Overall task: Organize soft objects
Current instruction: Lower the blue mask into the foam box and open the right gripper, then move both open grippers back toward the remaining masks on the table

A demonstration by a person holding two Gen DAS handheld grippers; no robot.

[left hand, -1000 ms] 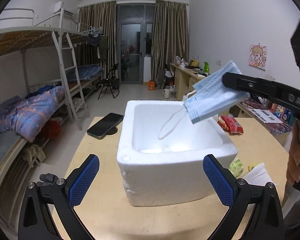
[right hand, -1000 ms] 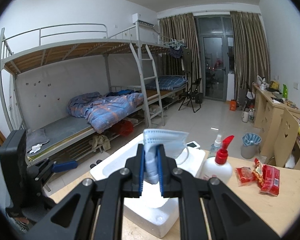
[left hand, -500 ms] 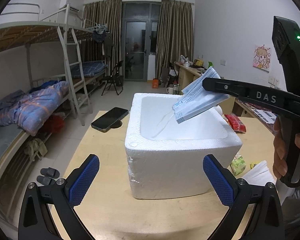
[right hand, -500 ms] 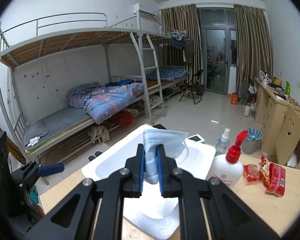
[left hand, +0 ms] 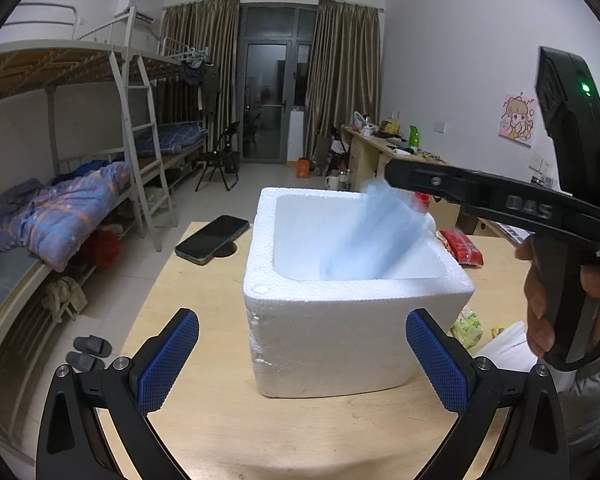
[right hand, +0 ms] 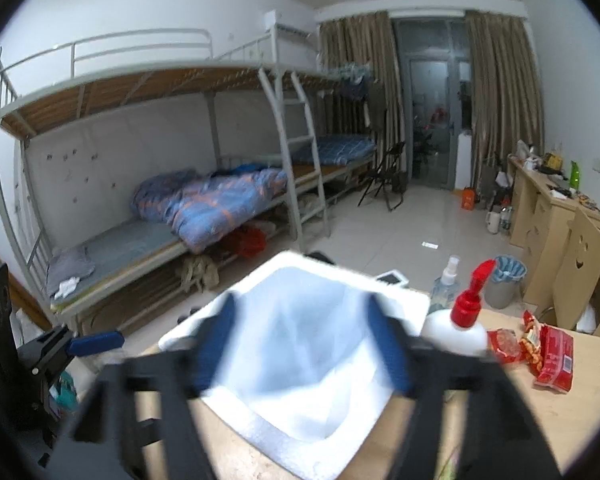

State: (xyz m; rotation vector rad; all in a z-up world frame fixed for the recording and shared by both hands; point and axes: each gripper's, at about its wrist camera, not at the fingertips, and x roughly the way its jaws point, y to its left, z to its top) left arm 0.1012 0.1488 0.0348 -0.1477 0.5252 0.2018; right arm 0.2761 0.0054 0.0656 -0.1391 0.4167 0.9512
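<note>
The right gripper [right hand: 302, 344] is just opening wide; the mask [left hand: 374, 236], a blue blur, is dropping below it into the box [left hand: 356, 320], gripped by nothing. The left gripper [left hand: 302, 356] is gaping empty.

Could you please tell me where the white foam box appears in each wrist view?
Left wrist: the foam box fills the centre, beyond the open left gripper.
Right wrist: the box sits lower centre, between blurred open jaws.
Shared landmark: the red-capped bottle beside it.

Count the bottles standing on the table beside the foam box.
2. A white bottle with a red pump top stands against the foam box at its right side; a smaller clear spray bottle stands just behind it. The box may hide others.
</note>
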